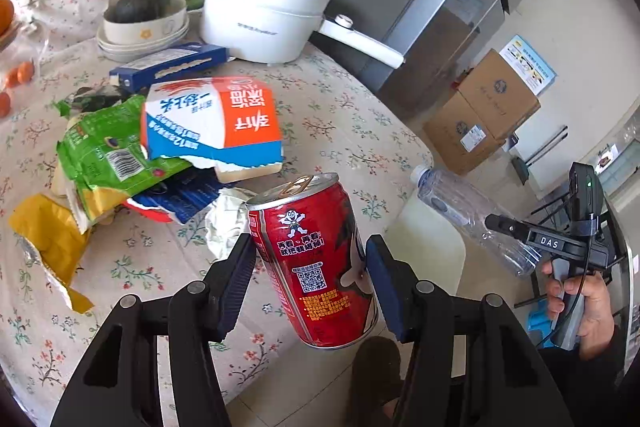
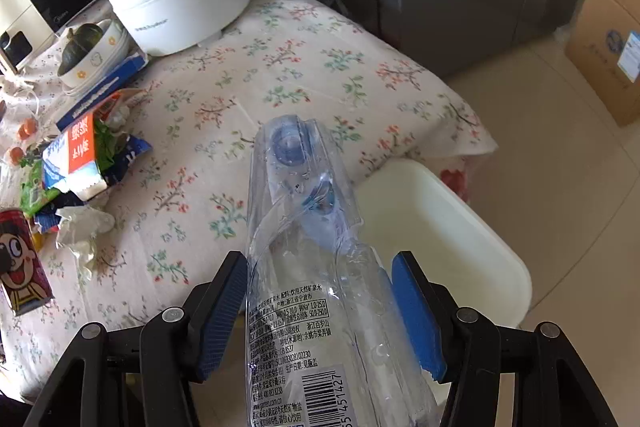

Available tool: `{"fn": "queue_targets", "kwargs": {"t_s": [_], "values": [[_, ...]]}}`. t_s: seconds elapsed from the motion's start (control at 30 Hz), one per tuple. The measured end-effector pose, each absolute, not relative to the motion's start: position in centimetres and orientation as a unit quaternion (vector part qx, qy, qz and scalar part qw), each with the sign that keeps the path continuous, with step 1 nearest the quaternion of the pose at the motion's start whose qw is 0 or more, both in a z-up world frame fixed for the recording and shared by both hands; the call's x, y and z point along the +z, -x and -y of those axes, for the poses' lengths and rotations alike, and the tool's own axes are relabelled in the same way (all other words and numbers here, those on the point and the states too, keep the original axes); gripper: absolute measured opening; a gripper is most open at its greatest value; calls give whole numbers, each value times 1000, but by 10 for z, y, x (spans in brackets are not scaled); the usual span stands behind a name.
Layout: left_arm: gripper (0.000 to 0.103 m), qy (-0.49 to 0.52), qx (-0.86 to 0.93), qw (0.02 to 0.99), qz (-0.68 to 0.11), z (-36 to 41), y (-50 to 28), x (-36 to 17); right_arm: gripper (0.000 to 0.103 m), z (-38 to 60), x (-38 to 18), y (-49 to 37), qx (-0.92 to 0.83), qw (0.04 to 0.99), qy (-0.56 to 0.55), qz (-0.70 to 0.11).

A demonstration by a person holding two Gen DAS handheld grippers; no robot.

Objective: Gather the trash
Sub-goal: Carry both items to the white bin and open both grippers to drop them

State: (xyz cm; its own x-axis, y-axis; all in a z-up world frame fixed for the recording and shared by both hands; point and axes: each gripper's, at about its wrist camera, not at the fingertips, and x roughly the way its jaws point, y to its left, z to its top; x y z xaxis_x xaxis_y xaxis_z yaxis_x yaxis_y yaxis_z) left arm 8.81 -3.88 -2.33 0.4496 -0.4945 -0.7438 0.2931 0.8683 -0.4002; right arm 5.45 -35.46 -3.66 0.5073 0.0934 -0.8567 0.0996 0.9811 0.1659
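The left gripper (image 1: pixel 310 277) has its jaws closed around a red drink can (image 1: pixel 316 259), pads pressed on either side of its body; the can is tilted, its pull-tab top leaning away, held above the edge of the floral tablecloth (image 1: pixel 340 115). Only the left wrist view shows the right gripper (image 1: pixel 494 223) from outside: a hand (image 1: pixel 580 303) grips its handle while its fingers clamp a clear plastic bottle (image 1: pixel 472 215), held off the table's edge with the capped end pointing back toward the table. The right wrist view gives the close look: the jaws are narrowed onto the crumpled bottle, one blue pad (image 2: pixel 418 315) against its right side and the other against its left, with the printed label facing the camera. That view also reveals a white bin (image 2: pixel 460 239) beside the table corner, beneath and just right of the bottle, seen only partly in the left view. On the cloth, a heap of trash remains: an orange and blue carton (image 1: pixel 216 119), a green wrapper (image 1: pixel 108 155), a yellow wrapper (image 1: pixel 48 239) and crumpled white paper (image 1: pixel 226 223). Behind stand a white pot (image 1: pixel 260 11) and a bowl with a dark squash (image 1: pixel 144 11).
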Motion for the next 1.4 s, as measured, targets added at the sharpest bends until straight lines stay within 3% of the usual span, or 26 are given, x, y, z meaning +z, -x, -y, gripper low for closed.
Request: {"fn": "queue_targets", "kwargs": {"t_s": [0.27, 0.67, 0.97, 1.4], "values": [[59, 92, -241, 846, -466, 62, -89, -25, 65, 394, -72, -24, -33, 835, -107, -539], [59, 76, -243, 843, -473, 80, -95, -38, 68, 407, -121, -66, -61, 801, -109, -585], [59, 50, -264, 834, -482, 115, -97, -51, 73, 408, -108, -65, -46, 811, -135, -567], [60, -11, -327, 806, -492, 223, -96, -93, 75, 436, -93, -25, -74, 828, -119, -543]]}}
